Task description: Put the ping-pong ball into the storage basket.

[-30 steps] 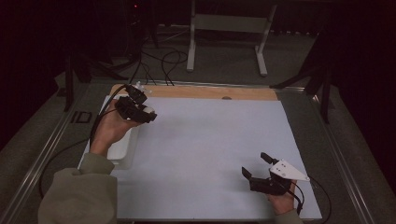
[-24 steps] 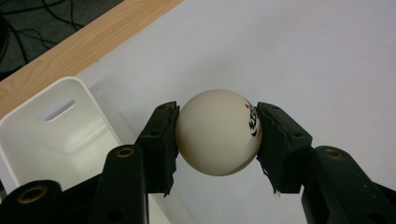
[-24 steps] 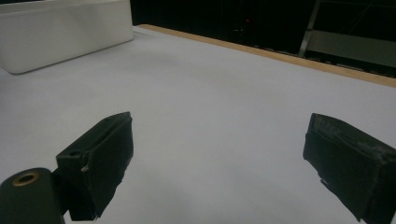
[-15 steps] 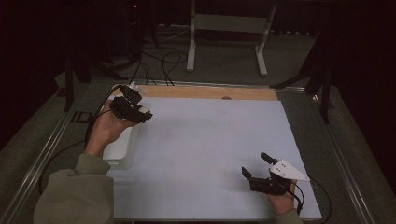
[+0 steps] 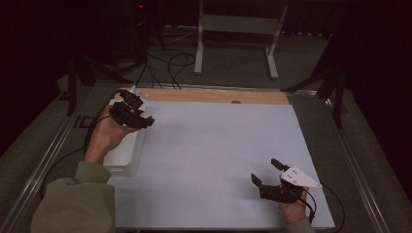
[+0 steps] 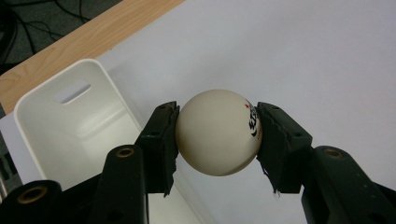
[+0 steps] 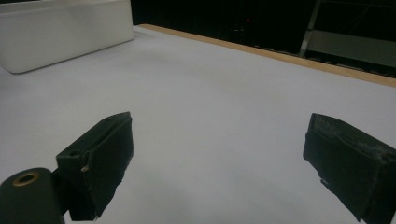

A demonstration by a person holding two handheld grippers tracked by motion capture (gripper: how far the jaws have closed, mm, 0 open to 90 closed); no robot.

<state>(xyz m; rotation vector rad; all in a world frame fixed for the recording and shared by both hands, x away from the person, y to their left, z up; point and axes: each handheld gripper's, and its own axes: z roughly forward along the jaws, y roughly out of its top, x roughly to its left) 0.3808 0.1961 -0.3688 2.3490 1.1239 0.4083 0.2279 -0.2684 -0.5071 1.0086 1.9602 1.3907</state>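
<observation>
A cream table-tennis ball [image 6: 218,132] with a dark printed mark is pinched between the two black pads of my left gripper [image 5: 144,119], which is shut on it. That gripper hovers over the far end of a white plastic bin [image 5: 124,155] at the left of the table. In the left gripper view the bin's hollow [image 6: 70,116] lies below and to the left of the ball. Near the front right of the white sheet, my right gripper [image 5: 264,170] rests with its jaws open and nothing between them [image 7: 219,149].
A white sheet [image 5: 218,145] covers the table, with a wooden strip [image 5: 209,95] along its far edge. Metal rails [image 5: 48,160] frame the table. Beyond it, cables [image 5: 170,63] and a stand's legs [image 5: 233,24] lie on the dark floor.
My left hand has drifted slightly to the left over the bin, the ball still in the jaws. The right gripper has not moved.
</observation>
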